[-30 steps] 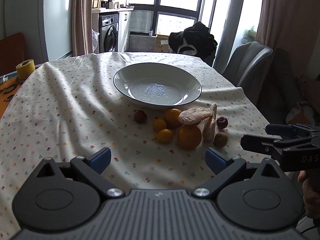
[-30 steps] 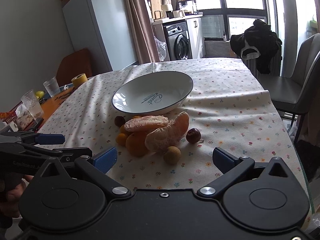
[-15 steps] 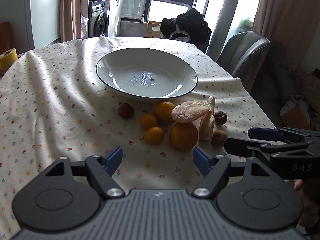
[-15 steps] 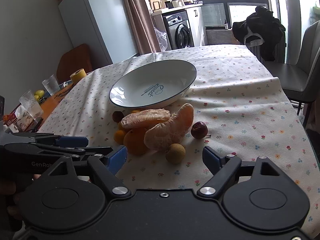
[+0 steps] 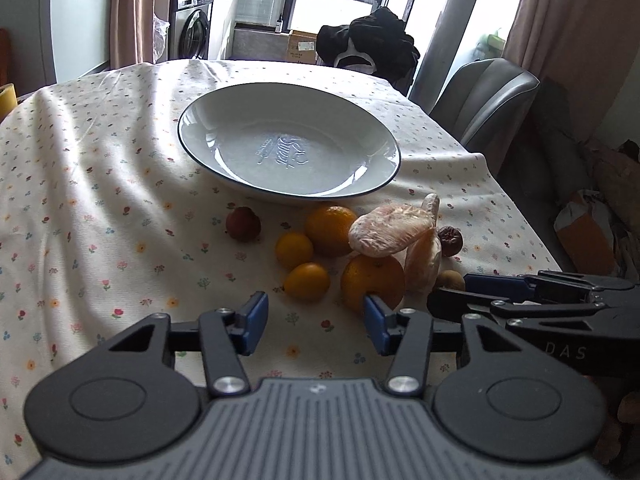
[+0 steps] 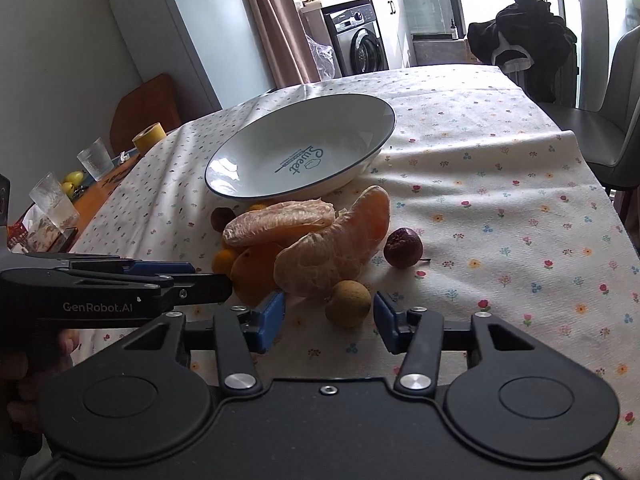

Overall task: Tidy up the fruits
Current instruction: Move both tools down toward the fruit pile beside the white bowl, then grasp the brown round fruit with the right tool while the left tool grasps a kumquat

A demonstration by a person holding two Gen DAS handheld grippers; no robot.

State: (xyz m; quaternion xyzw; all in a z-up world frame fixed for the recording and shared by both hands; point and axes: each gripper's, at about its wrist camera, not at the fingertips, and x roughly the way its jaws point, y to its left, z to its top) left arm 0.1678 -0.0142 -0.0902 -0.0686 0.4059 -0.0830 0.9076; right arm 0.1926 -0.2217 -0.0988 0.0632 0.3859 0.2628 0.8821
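The left gripper [image 5: 316, 322] and right gripper [image 6: 330, 318] both gape wide, holding nothing. The fruit waits beside the bowl [image 5: 224, 118]; next, grab the small brown fruit [image 6: 347, 303].

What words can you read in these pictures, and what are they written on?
"Sweet": printed in dark script inside the white plate, over a small line too tiny to read.
"GenRobot.AI": on the side of the left gripper.
"DAS": on the side of the right gripper; any further letters are out of view.
The label on the cardboard box by the window is too blurred to read.
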